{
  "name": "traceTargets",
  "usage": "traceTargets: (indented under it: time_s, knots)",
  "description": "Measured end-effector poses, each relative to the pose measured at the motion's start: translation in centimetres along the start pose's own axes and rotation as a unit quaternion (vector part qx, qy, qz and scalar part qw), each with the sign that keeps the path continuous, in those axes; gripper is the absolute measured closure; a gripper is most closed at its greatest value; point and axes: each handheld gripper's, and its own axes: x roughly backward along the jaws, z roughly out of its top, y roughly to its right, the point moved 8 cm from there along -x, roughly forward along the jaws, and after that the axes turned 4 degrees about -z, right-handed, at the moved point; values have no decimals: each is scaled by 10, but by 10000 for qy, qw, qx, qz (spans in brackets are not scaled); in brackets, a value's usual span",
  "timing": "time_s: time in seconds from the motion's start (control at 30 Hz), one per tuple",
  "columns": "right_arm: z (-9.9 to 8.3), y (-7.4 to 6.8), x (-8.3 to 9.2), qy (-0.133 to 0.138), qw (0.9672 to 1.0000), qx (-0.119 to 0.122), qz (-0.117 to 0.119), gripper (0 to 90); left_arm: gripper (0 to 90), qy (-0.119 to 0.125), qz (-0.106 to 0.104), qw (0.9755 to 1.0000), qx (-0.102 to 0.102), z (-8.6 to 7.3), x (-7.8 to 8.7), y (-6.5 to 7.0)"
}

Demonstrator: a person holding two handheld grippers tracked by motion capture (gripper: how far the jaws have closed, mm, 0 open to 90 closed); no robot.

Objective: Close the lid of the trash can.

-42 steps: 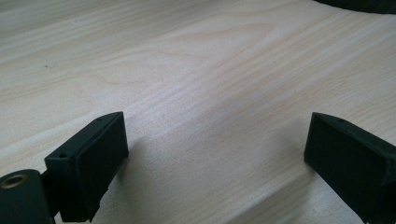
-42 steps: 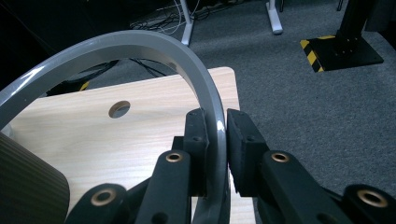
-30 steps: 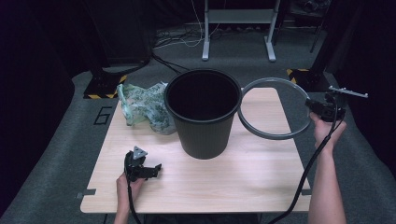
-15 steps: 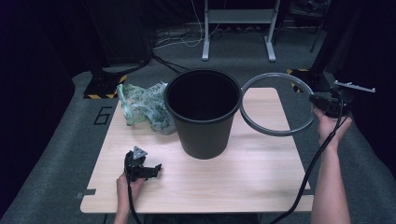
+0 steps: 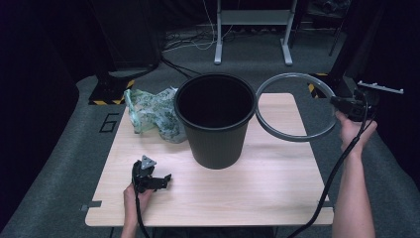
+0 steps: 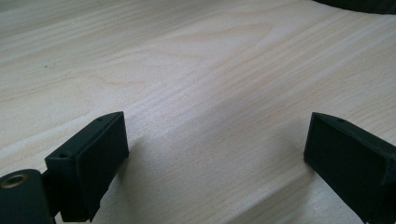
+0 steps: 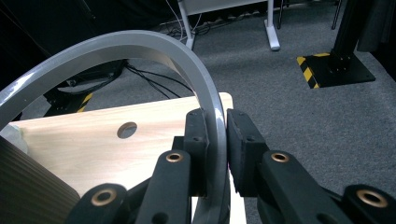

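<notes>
The right gripper (image 5: 341, 103) pinched the far-right edge of a grey ring (image 5: 292, 106) held above the table (image 5: 277, 188), the black bin (image 5: 214, 119) to its left, while the left gripper (image 5: 151, 178) rested spread.

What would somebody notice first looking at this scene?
Probably the big black bin standing upright mid-table, and the grey ring held in the air just right of it, clamped in the right gripper. Behind the bin at its left lies a crumpled green-patterned bag.
</notes>
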Motion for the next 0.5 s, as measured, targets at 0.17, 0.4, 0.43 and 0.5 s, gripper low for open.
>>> traceTargets:
  time_s: [0.17, 0.4, 0.43, 0.5]
  knots:
    - [5, -1, 3, 32, 10000, 28, 3, 787, 61, 2, 0, 10000, 1, 0, 0, 0]
    - [13, -1, 8, 76, 10000, 4, 21, 787, 62, 2, -1, 10000, -1, 0, 0, 0]
    - [14, -1, 9, 84, 10000, 4, 27, 787, 62, 1, -2, 10000, -1, 0, 0, 0]
    - [16, -1, 10, 108, 9999, 17, 20, 787, 62, 1, -1, 10000, -1, 0, 0, 0]
